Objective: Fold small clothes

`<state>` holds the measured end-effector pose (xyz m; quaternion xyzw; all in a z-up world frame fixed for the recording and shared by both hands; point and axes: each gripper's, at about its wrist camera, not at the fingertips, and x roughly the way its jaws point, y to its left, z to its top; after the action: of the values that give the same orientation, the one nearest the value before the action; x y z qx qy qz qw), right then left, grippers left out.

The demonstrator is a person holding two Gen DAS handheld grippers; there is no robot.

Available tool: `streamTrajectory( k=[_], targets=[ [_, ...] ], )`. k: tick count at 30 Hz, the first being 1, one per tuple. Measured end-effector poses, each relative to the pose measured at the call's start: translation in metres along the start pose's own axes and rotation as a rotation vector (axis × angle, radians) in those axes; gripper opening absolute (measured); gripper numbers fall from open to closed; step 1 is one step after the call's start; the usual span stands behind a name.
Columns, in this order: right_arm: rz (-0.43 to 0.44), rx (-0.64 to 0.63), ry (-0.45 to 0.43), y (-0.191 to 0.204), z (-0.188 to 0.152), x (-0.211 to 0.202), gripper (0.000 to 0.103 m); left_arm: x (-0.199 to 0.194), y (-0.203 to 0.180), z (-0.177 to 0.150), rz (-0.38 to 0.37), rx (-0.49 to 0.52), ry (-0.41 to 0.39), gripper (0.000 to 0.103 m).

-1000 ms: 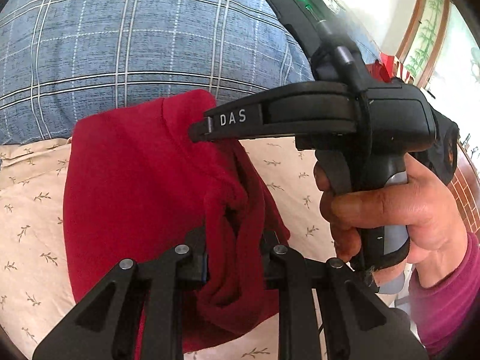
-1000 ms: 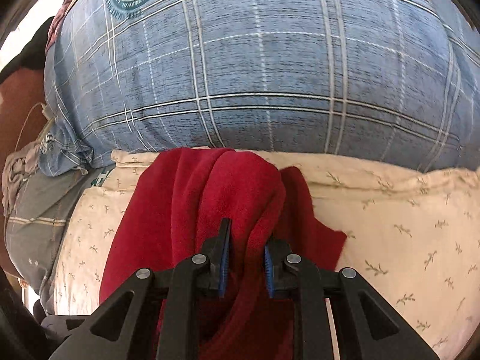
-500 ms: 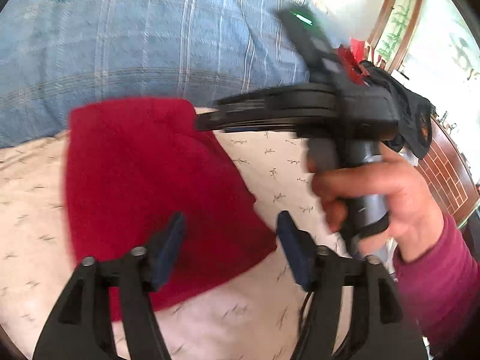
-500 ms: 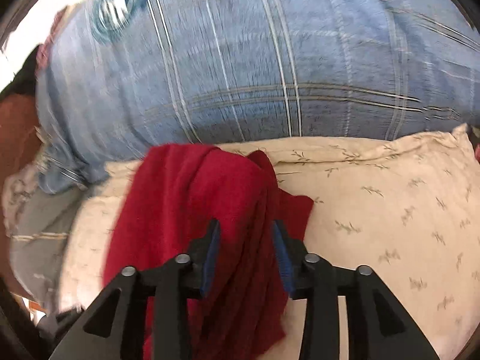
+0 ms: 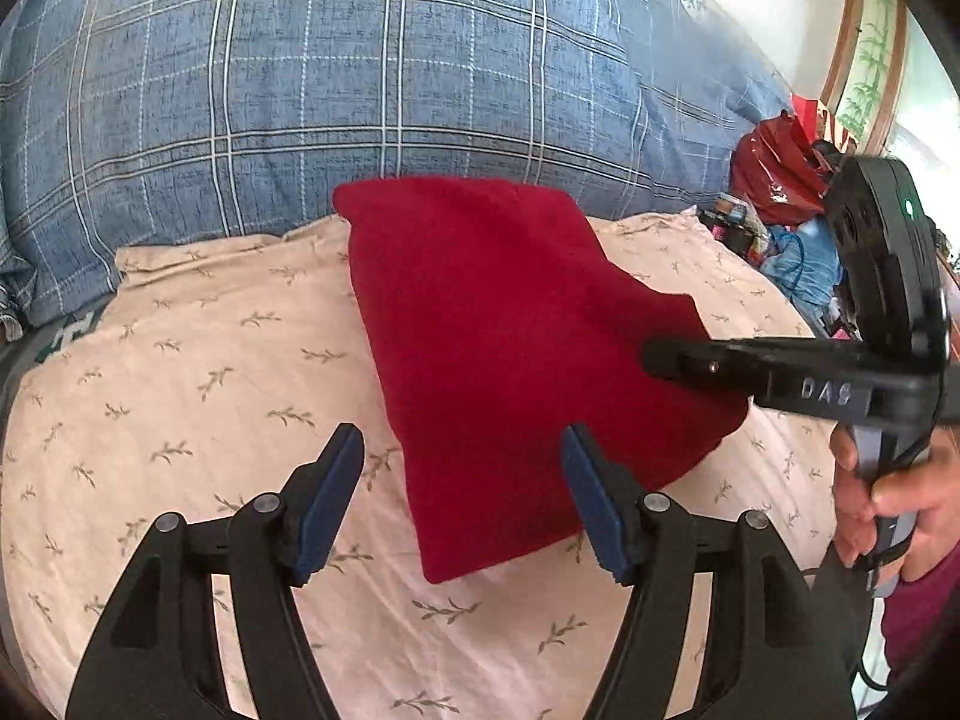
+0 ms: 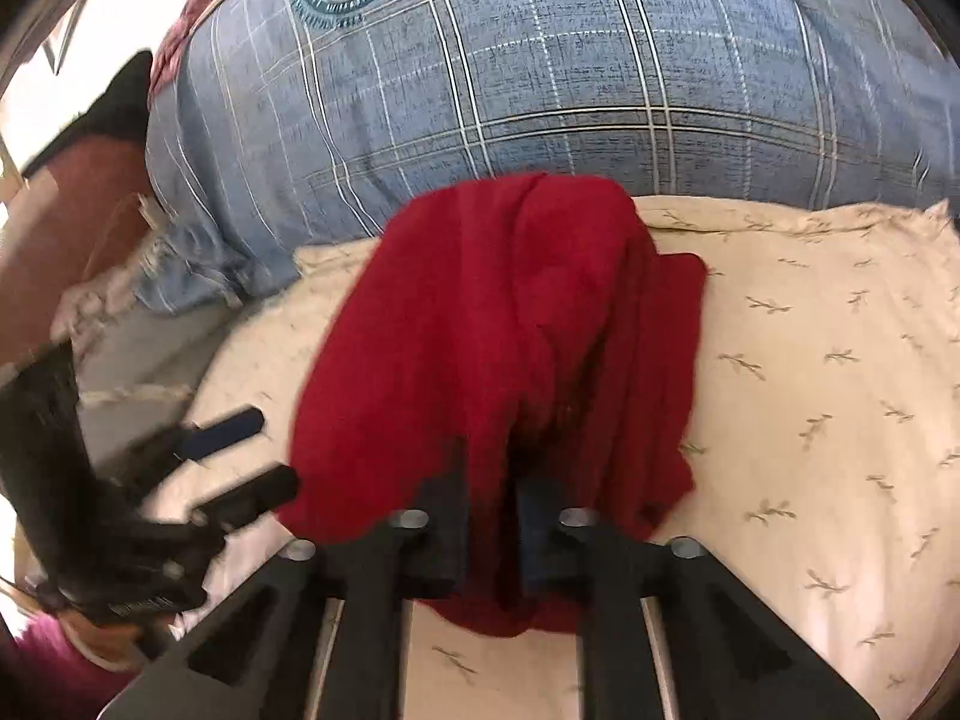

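From the left wrist view we saw our left gripper (image 5: 462, 498) with its blue-padded jaws standing well apart and nothing between the pads; the folded red fleece garment (image 5: 510, 354) lay just ahead of it and slightly to its right, its near corner reaching down between the open jaws without touching either pad; its long axis ran from that near corner away toward the blue plaid quilt (image 5: 360, 78) behind; the cream leaf-print bedsheet (image 5: 180, 396) lay bare to the gripper's left, giving free room there; to its right the right gripper (image 5: 654, 357) reached in over the garment's right edge, held by a hand (image 5: 888, 498), so that side was crowded.

From the right wrist view, somewhat blurred, we saw the right gripper (image 6: 489, 516) with its jaws drawn together on a bunched ridge of the red garment (image 6: 510, 324); the cloth ran straight ahead from the fingertips to the quilt (image 6: 570, 60) and spread to both sides; the left gripper (image 6: 240, 456) showed low to its left, just beside the garment's left edge but apart from it; the sheet (image 6: 828, 360) to its right lay open. We judged the right hand the nearer, already holding cloth; the next move likely turned on drawing that ridge along the long axis; the quilt close behind limited room forward.
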<state>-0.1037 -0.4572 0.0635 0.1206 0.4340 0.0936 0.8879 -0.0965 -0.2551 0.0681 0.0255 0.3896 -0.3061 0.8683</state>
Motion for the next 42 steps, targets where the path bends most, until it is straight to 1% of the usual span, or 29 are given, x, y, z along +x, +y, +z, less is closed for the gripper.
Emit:
streamTrajectory(
  k=[2, 4, 6, 8, 10, 12, 13, 14, 15, 16, 17, 18, 22, 24, 27, 30, 34, 38, 39, 40, 41, 42],
  targets=[
    [-0.012, -0.008, -0.010, -0.005, -0.010, -0.009, 0.006, -0.003, -0.001, -0.003, 0.000, 0.015, -0.008, 0.067],
    [-0.035, 0.010, -0.016, -0.015, -0.021, -0.013, 0.006, -0.001, -0.002, -0.005, 0.014, 0.026, -0.008, 0.067],
    [-0.032, 0.046, 0.014, -0.024, -0.031, -0.004, 0.006, 0.009, -0.001, -0.005, 0.019, 0.016, 0.015, 0.067],
    [-0.032, 0.066, 0.017, -0.027, -0.032, 0.000, 0.006, 0.017, 0.000, -0.004, 0.021, 0.003, 0.022, 0.067],
    [-0.029, 0.051, 0.006, -0.022, -0.028, -0.008, 0.007, 0.020, 0.001, -0.004, 0.037, -0.001, 0.030, 0.067],
    [-0.028, 0.043, -0.020, -0.017, -0.023, -0.023, 0.013, 0.016, 0.001, -0.003, 0.039, -0.001, 0.016, 0.067],
    [-0.036, 0.047, -0.040, -0.016, -0.020, -0.032, 0.014, 0.014, 0.001, -0.001, 0.045, 0.004, 0.008, 0.067],
    [-0.033, 0.053, -0.064, -0.014, -0.016, -0.039, 0.014, 0.013, 0.000, 0.000, 0.051, 0.008, 0.003, 0.067],
    [-0.023, 0.057, -0.105, -0.012, -0.010, -0.047, 0.017, 0.012, 0.000, 0.002, 0.058, 0.011, -0.002, 0.067],
    [-0.019, 0.054, -0.127, -0.009, -0.006, -0.051, 0.019, 0.013, 0.000, 0.003, 0.061, 0.011, -0.004, 0.067],
    [-0.018, 0.048, -0.140, -0.006, -0.001, -0.052, 0.027, 0.013, -0.001, 0.005, 0.067, 0.010, -0.006, 0.067],
    [-0.023, 0.040, -0.147, -0.002, 0.005, -0.050, 0.030, 0.014, -0.001, 0.006, 0.070, 0.009, -0.006, 0.067],
    [-0.058, -0.011, -0.127, 0.017, 0.024, -0.020, 0.030, 0.018, -0.001, 0.010, 0.084, 0.003, -0.014, 0.068],
    [-0.083, -0.015, -0.113, 0.018, 0.030, -0.002, 0.030, 0.021, 0.000, 0.011, 0.087, -0.002, -0.014, 0.071],
    [-0.127, 0.003, -0.085, 0.006, 0.036, 0.024, 0.026, 0.027, -0.001, 0.013, 0.090, 0.000, -0.011, 0.075],
    [-0.145, 0.030, -0.070, -0.012, 0.035, 0.041, 0.021, 0.032, -0.002, 0.014, 0.087, 0.007, -0.006, 0.078],
    [-0.140, 0.031, -0.115, -0.020, 0.023, 0.040, 0.020, 0.038, -0.004, 0.014, 0.082, 0.006, 0.005, 0.082],
    [-0.169, 0.024, -0.111, -0.015, 0.016, 0.030, 0.020, 0.039, -0.007, 0.013, 0.082, 0.010, 0.012, 0.082],
    [-0.167, 0.034, -0.106, -0.015, 0.014, 0.026, 0.020, 0.039, -0.008, 0.012, 0.085, 0.012, 0.012, 0.082],
    [-0.159, 0.045, -0.104, -0.015, 0.013, 0.021, 0.024, 0.038, -0.008, 0.012, 0.087, 0.012, 0.012, 0.082],
    [-0.148, 0.054, -0.107, -0.014, 0.011, 0.016, 0.024, 0.038, -0.008, 0.012, 0.089, 0.011, 0.011, 0.082],
    [-0.146, 0.056, -0.115, -0.012, 0.008, 0.009, 0.027, 0.037, -0.008, 0.011, 0.091, 0.009, 0.009, 0.082]
  ],
)
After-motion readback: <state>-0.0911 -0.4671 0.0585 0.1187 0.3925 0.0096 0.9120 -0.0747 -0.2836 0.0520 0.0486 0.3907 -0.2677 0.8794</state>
